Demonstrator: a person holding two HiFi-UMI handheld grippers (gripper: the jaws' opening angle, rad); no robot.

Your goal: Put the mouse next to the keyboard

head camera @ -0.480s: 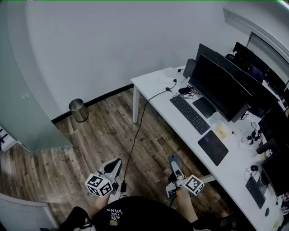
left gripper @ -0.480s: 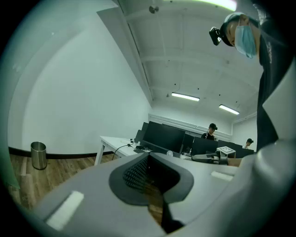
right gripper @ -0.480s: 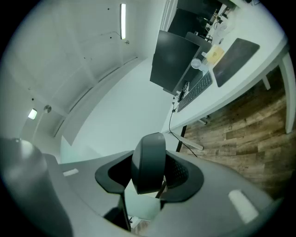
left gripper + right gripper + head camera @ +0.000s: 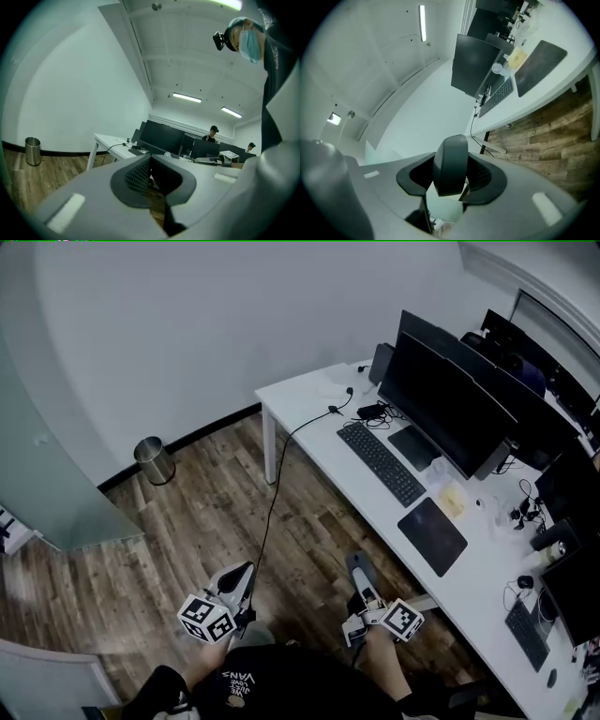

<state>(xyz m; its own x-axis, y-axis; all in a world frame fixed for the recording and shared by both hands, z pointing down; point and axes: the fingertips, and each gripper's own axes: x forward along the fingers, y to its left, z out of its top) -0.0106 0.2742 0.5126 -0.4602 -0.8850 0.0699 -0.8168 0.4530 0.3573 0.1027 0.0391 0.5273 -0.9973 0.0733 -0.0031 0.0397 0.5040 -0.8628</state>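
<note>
You hold both grippers low, pointing toward 12 o'clock. The right gripper [image 4: 359, 570] has its fingers clamped on the smooth, rounded dark mouse [image 4: 450, 164]. The left gripper [image 4: 240, 579] has its dimpled fingers together. The flat black keyboard [image 4: 380, 463] lies at 1 o'clock.

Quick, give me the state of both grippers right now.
Left gripper: closed, empty.
Right gripper: closed on the dark mouse.

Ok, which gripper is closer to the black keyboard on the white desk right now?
Right. The right gripper, holding the mouse, sits below the keyboard in the head view, near the desk edge; the left gripper is farther left over the floor.
</note>
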